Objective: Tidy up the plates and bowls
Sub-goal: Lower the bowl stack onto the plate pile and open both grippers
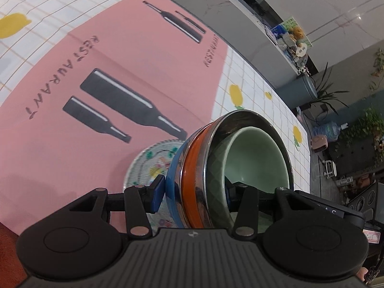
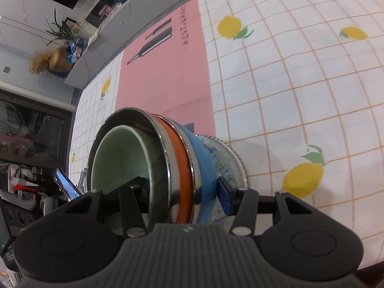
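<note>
Bowls (image 1: 216, 168), nested, gripped by left gripper (image 1: 192, 192) and right gripper (image 2: 182, 192) above plate (image 1: 148, 165).

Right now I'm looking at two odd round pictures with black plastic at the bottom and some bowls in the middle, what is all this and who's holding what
No robot here: a person carries a hand-held gripper in each hand, and each has a wide-angle camera looking forward along its two fingers. That is the black plastic at the bottom. One picture comes from the left hand-held gripper, the other from the right hand-held gripper.

Both are shut on the same stack of bowls, tipped on its side: a pale green bowl nested in an orange-banded steel bowl, then a blue bowl. Each gripper has one finger inside the stack and one blue pad against the blue bowl.

Behind the stack is a patterned plate. Underneath are a pink placemat printed with bottles and a lemon-print tablecloth.
</note>
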